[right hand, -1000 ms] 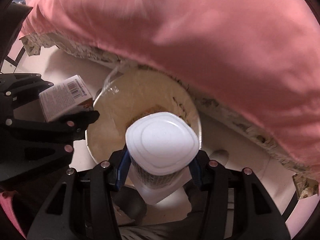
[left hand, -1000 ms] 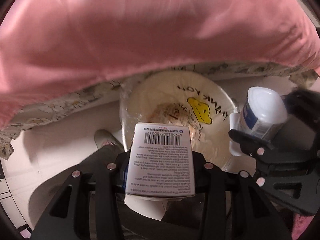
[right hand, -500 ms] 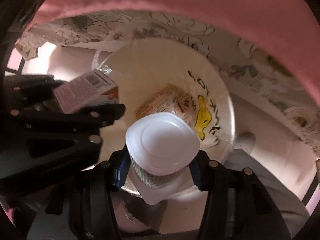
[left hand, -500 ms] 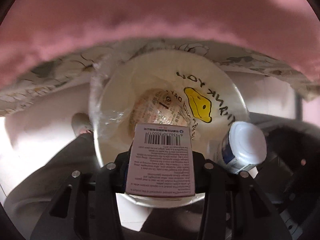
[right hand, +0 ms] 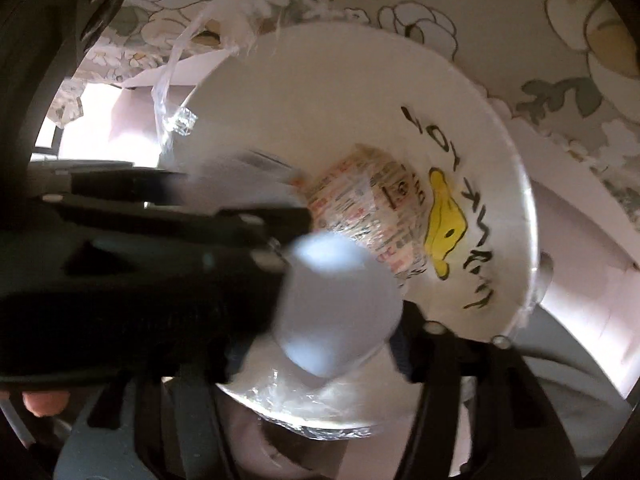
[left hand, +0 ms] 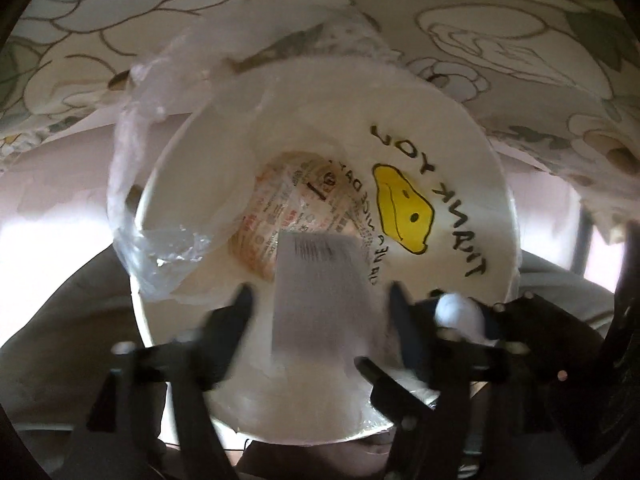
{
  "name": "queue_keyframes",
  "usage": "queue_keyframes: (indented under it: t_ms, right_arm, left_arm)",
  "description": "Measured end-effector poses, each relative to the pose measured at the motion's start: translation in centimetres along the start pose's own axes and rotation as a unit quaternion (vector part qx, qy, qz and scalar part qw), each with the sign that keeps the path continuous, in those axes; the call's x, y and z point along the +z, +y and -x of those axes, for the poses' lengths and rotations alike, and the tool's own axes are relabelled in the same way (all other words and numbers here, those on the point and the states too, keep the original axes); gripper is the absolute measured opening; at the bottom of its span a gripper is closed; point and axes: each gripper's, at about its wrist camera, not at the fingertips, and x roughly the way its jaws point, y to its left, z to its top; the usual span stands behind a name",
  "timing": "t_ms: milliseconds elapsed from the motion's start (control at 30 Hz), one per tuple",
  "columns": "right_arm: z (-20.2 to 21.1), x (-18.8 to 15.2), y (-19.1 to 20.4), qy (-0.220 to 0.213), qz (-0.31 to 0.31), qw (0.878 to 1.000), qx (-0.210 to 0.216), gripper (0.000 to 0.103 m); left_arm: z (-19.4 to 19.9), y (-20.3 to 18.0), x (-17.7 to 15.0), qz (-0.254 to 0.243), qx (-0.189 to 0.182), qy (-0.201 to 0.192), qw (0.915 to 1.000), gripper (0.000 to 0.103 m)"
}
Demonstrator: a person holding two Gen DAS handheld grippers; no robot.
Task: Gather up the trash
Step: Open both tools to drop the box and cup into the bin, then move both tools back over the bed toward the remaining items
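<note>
Both grippers point down into the bag-lined white bin (left hand: 500, 184). The left gripper (left hand: 320, 300) jaws are opening; the barcoded carton (left hand: 320, 292) sits blurred between them, clear of both fingers (apparently released). The right gripper (right hand: 340, 356) jaws are also opening around the white-capped bottle (right hand: 336, 308); pad contact cannot be told. Risk: the bottle sits near the bin's near rim and could glance off it. The loose liner (left hand: 168, 256) could snag a finger.
</note>
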Motion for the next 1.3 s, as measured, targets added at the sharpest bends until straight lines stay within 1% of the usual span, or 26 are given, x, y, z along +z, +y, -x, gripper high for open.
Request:
queue_keyframes:
  t_ms: [167,367,467,533,567,633,700,833,933,1067,1200,1233,1300]
  right_arm:
    - [0.0,-0.2,-0.5,-0.006,-0.011,1.000,0.010,0.068]
    - [1.1,-0.4,0.4,-0.027,0.013,0.999,-0.013,0.068]
    - [1.5,-0.9,0.9,-0.029,0.020,0.999,-0.020,0.068]
    - [2.0,-1.3,1.0,-0.027,0.017,0.999,-0.013,0.068]
    - [2.4,-1.6,1.1,-0.026,0.012,1.000,-0.002,0.068]
    - [3.1,-2.0,1.1,-0.027,0.010,1.000,0.010,0.068]
    - [4.3,-2.6,1.7,-0.037,0.018,0.999,0.009,0.068]
    - [6.5,-4.2,3.1,-0.051,0.039,0.998,0.002,0.068]
    - [8.6,-5.2,4.0,-0.065,0.051,0.997,-0.005,0.068]
    - [11.7,-6.2,3.7,-0.097,0.053,0.994,-0.013,0.072]
    - [15.2,-7.1,3.5,-0.129,0.055,0.990,-0.017,0.073]
    - [15.9,-7.3,3.4,-0.135,0.056,0.989,-0.016,0.076]
    - [17.8,-7.5,3.3,-0.154,0.060,0.986,-0.021,0.078]
  left_arm:
    - [0.5,-0.6,-0.2,-0.015,0.010,-0.007,0.9998,0.078]
    - [1.1,-0.8,-0.8,-0.021,0.018,-0.001,0.9996,0.078]
    - [2.1,-1.0,-1.5,-0.028,0.026,-0.008,0.9992,0.078]
    - [2.9,-0.9,-1.9,-0.034,0.034,-0.017,0.9987,0.078]
    - [3.4,-0.9,-2.2,-0.037,0.038,-0.020,0.9984,0.078]
    - [4.5,-0.8,-2.9,-0.047,0.054,-0.027,0.9970,0.078]
    - [5.5,-0.5,-3.6,-0.054,0.062,-0.040,0.9958,0.078]
    - [7.9,-0.4,-5.5,-0.076,0.081,-0.066,0.9916,0.078]
    - [10.1,-0.9,-7.0,-0.101,0.093,-0.088,0.9866,0.078]
    - [13.1,-1.5,-8.5,-0.123,0.116,-0.116,0.9788,0.079]
    - [16.4,-1.8,-9.7,-0.126,0.116,-0.152,0.9734,0.088]
    - [17.2,-1.9,-9.9,-0.130,0.117,-0.161,0.9713,0.090]
    - [18.9,-2.2,-10.4,-0.140,0.121,-0.177,0.9666,0.091]
